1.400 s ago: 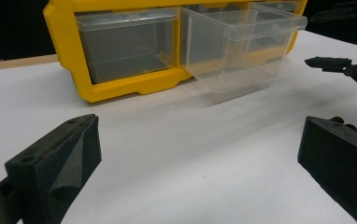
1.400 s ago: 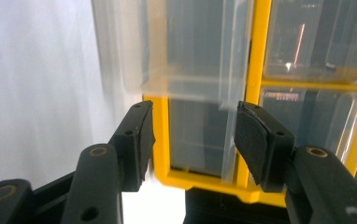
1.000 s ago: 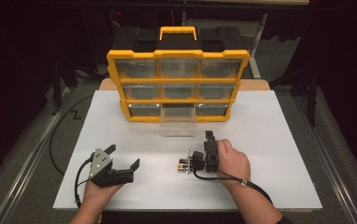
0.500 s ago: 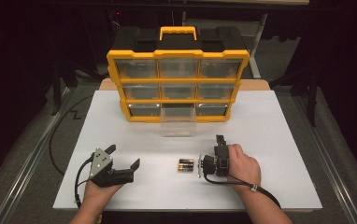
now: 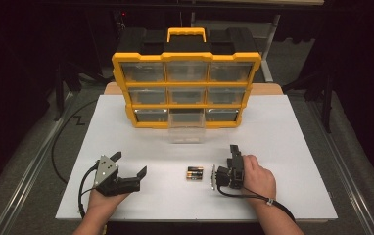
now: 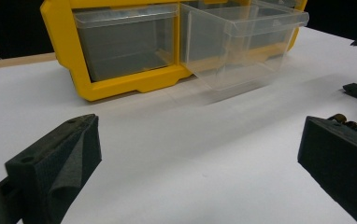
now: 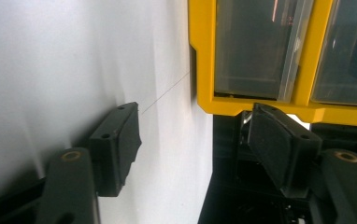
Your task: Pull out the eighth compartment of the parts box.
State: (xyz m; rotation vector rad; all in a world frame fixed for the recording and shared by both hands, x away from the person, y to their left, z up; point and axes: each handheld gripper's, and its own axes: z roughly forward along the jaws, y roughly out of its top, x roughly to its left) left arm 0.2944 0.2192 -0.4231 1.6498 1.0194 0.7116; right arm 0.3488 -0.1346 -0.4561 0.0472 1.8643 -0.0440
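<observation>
Two or three small black-and-gold batteries (image 5: 195,173) lie side by side on the white table (image 5: 292,147), between my two hands. My right gripper (image 5: 233,155) sits just right of them, rolled on its side and pointing toward the organizer. Its jaws have just been opening and have nothing between them, as the right gripper view (image 7: 193,112) shows. My left gripper (image 5: 129,163) rests open and empty at the front left. In the left gripper view (image 6: 200,130) the batteries (image 6: 352,123) peek out behind its right jaw.
A yellow-framed organizer (image 5: 187,56) with clear drawers stands at the back of the table. Its bottom-middle drawer (image 5: 187,128) is pulled out and looks empty (image 6: 242,42). A black cable (image 5: 65,142) trails off the table's left side.
My right gripper has drawn back to the right from the batteries, which now lie on the table apart from it. The left gripper has stayed in place.
</observation>
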